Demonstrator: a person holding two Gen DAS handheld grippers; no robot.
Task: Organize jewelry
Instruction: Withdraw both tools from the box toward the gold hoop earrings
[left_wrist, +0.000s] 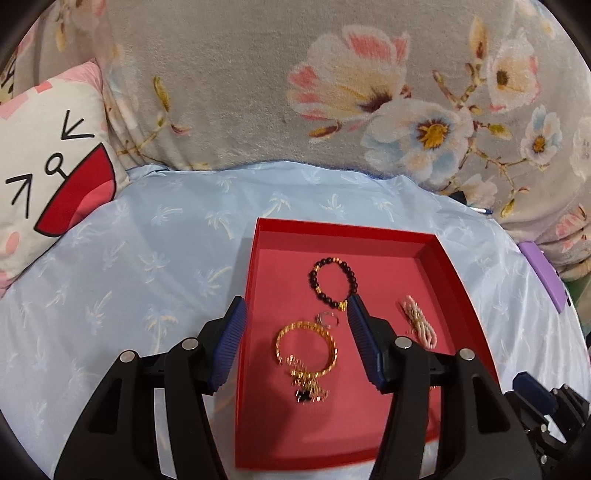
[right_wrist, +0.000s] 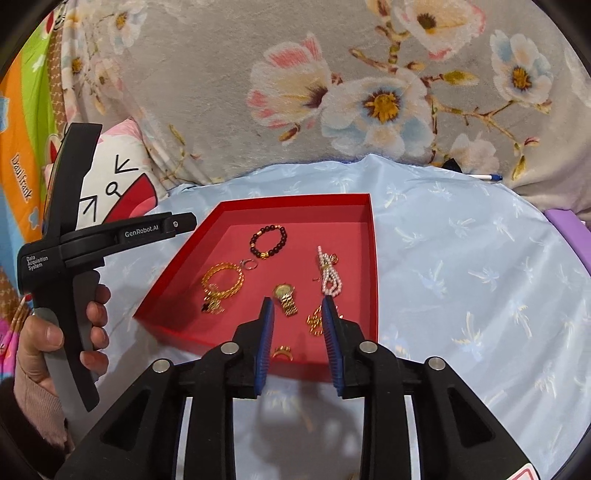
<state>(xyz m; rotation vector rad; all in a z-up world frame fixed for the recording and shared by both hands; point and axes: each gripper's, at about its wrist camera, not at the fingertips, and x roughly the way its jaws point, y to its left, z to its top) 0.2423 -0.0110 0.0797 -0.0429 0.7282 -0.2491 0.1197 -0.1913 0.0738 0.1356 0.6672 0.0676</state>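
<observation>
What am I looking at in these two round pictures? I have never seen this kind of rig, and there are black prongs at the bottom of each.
There is no robot here. A person holds a hand-held two-finger gripper in each hand, and each carries a fisheye camera looking along its fingers.

One picture looks out from the left gripper, the other from the right gripper. Both are open and hold nothing.

On the light blue sheet lies a red tray with a dark bead bracelet, a gold chain bracelet, a gold watch and a pink pearl strand.

The right view also shows the person's left hand on the other gripper's handle.

Bright, even indoor light with soft shadows, strong fisheye bending at dark edges, slight motion blur
</observation>
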